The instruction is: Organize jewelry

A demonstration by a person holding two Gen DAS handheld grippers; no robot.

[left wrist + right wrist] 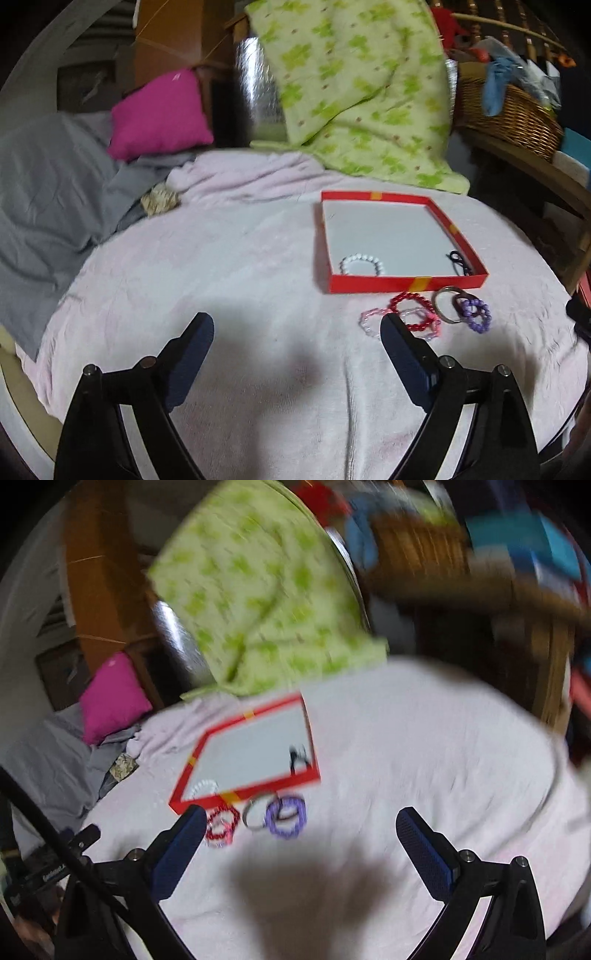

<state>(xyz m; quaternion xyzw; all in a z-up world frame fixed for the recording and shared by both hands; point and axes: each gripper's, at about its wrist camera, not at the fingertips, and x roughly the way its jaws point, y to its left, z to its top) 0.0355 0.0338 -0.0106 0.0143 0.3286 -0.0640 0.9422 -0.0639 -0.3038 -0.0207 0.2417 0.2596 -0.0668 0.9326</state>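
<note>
A shallow red box [402, 283] with a white floor lies on the pale pink blanket; it also shows in the right wrist view [255, 784]. Inside lie a white bead bracelet [362, 264] and a dark hair tie [460, 260]. In front of the box lie a red bead bracelet [413, 308], a pink clear bracelet [369, 323], a metal ring [447, 304] and a purple bead bracelet [476, 314]. My left gripper [297, 328] is open and empty, left of the loose pieces. My right gripper [301, 821] is open and empty above the blanket, near the purple bracelet [286, 816].
A green patterned quilt [362, 92] hangs behind the box. A magenta pillow [160, 114] and grey bedding [44, 199] lie at the left. A wicker basket [513, 114] stands on a wooden shelf at the right. The right wrist view is motion-blurred.
</note>
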